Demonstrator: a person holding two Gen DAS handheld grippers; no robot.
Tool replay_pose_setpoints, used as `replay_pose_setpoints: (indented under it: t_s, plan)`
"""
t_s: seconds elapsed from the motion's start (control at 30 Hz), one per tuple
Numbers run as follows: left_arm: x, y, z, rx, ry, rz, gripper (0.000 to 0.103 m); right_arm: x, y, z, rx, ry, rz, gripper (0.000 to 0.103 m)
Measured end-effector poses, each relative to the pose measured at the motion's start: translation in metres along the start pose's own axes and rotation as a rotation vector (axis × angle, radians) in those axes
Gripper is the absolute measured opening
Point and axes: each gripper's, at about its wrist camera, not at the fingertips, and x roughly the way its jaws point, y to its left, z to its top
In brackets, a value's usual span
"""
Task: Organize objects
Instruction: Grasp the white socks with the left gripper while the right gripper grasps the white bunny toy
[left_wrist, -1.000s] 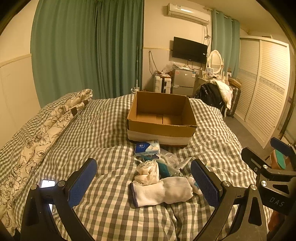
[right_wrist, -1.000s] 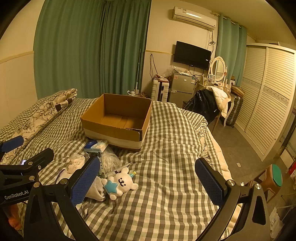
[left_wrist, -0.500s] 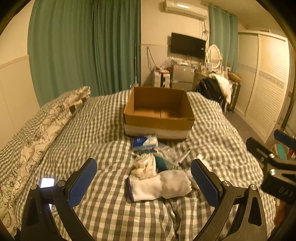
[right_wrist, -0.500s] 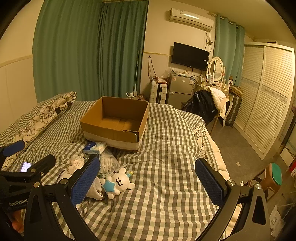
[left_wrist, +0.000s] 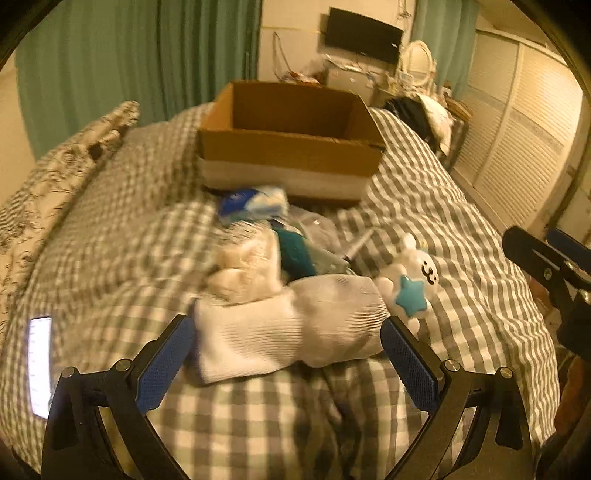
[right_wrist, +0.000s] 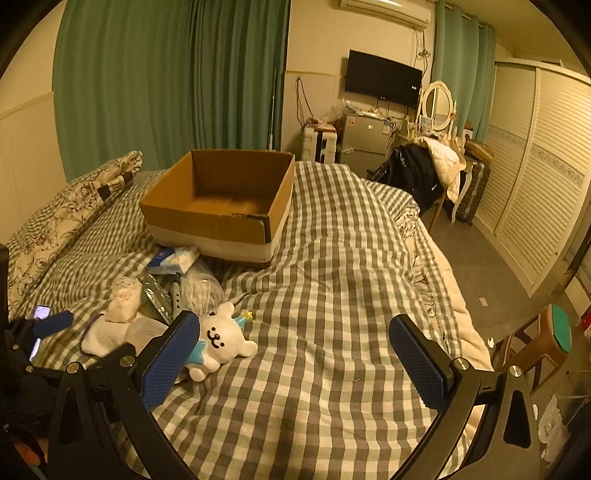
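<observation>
My left gripper (left_wrist: 288, 365) spread wide, low over white sock (left_wrist: 291, 328), pads flanking it, not clamped; my right gripper (right_wrist: 295, 354) wide too, over bare checked duvet (right_wrist: 343, 302); bear toy (right_wrist: 221, 339) beside sock; cardboard box (right_wrist: 221, 206) beyond pile, open

warm yellowish indoor light filled both views, dim overall. the left wrist view was smeared with motion blur, the cardboard box (left_wrist: 291, 136) and checked bedspread (left_wrist: 122, 236) soft. the right wrist view was sharp. fisheye bending curved the wardrobe doors (right_wrist: 543, 173), and black vignette cut the corners. a phone screen (left_wrist: 40, 365) glared white.
</observation>
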Motion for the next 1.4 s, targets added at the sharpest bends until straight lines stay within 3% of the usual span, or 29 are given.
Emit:
replay_pose_setpoints:
  t_s: [0.27,0.37,0.43,0.57,0.6,0.67,0.7,0.87,1.03,1.4]
  plan:
    - [0.029,-0.006,0.002,0.021,0.027,-0.034,0.099,0.023,-0.003,-0.006,0.012,0.051,0.003,0.103]
    - [0.026,-0.001,0.002,0.002,0.013,-0.054,0.076,0.025,-0.001,-0.007,0.007,0.059,-0.002,0.103]
    - [0.020,0.004,0.002,-0.014,-0.002,-0.081,0.044,0.025,0.000,-0.007,0.000,0.058,-0.005,0.103]
    - [0.008,0.013,0.003,-0.031,-0.003,-0.109,0.029,0.018,0.007,-0.006,-0.022,0.049,-0.011,0.103]
    - [0.003,0.016,0.003,-0.036,-0.006,-0.112,0.019,0.016,0.009,-0.006,-0.028,0.047,-0.013,0.103]
    - [-0.012,0.020,0.003,-0.040,-0.031,-0.118,0.012,0.013,0.013,-0.005,-0.040,0.045,-0.012,0.103]
    - [-0.021,0.021,0.004,-0.038,-0.055,-0.119,0.001,0.012,0.016,-0.005,-0.048,0.042,-0.010,0.103]
    - [-0.057,0.035,0.015,-0.045,-0.147,-0.086,0.001,0.014,0.035,-0.005,-0.107,0.049,0.035,0.103]
    - [-0.061,0.057,0.017,-0.090,-0.154,-0.065,0.001,0.034,0.056,-0.009,-0.164,0.096,0.114,0.103]
    - [-0.052,0.079,0.021,-0.112,-0.164,-0.030,0.001,0.097,0.107,-0.020,-0.288,0.261,0.201,0.103]
